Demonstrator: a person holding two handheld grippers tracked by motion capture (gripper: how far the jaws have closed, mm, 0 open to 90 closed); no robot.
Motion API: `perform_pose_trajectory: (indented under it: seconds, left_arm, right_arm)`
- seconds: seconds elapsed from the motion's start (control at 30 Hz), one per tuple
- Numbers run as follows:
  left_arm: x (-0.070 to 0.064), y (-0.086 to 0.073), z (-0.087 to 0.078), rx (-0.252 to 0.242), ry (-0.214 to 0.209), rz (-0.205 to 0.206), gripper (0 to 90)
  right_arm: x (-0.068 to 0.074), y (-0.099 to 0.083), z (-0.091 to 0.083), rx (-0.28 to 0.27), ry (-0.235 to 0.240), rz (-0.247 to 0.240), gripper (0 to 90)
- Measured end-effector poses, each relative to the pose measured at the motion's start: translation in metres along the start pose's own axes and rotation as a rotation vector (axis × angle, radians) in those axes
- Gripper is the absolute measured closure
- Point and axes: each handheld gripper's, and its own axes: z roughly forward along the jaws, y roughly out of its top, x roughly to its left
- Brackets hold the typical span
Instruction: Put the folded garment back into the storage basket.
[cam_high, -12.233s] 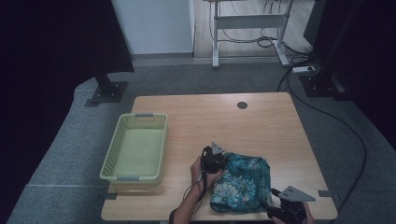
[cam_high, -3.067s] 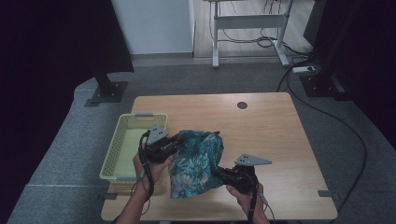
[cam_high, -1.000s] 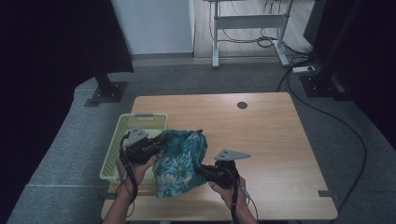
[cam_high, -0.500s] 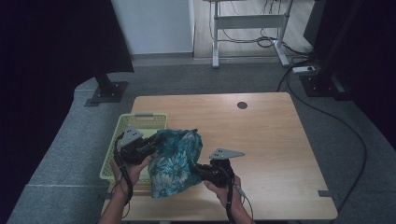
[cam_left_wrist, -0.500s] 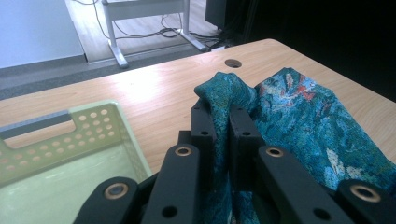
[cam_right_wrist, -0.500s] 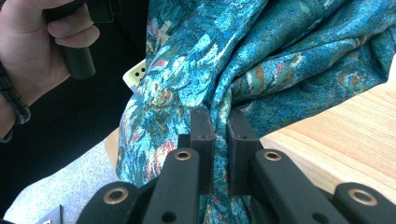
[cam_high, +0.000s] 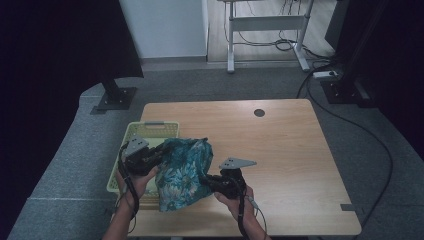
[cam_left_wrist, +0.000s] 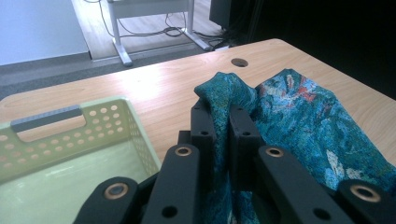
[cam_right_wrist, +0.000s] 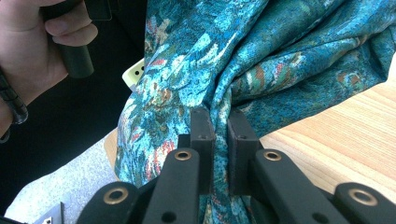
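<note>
- Teal floral cloth (cam_high: 181, 172): bunched and lifted, hanging between the two tools above the desk's (cam_high: 280, 150) near-left part, its left side over the green basket's (cam_high: 150, 131) edge.
- Left tool (cam_high: 152, 157): jaws clenched on a fold of the cloth (cam_left_wrist: 219, 100), with the perforated basket (cam_left_wrist: 70, 140) just beside it.
- Right tool (cam_high: 206, 181): jaws clamped on a gathered pleat of the cloth (cam_right_wrist: 219, 107), the other hand (cam_right_wrist: 32, 46) visible farther off.
</note>
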Motion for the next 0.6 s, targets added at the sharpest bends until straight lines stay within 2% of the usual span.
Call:
perform_pose_trajectory:
  seconds: [0.6]
  left_arm:
    - [0.015,-0.005,-0.004,-0.002,0.011,-0.015,82.6]
  right_arm:
    - [0.004,0.004,0.016,0.013,-0.002,-0.007,82.3]
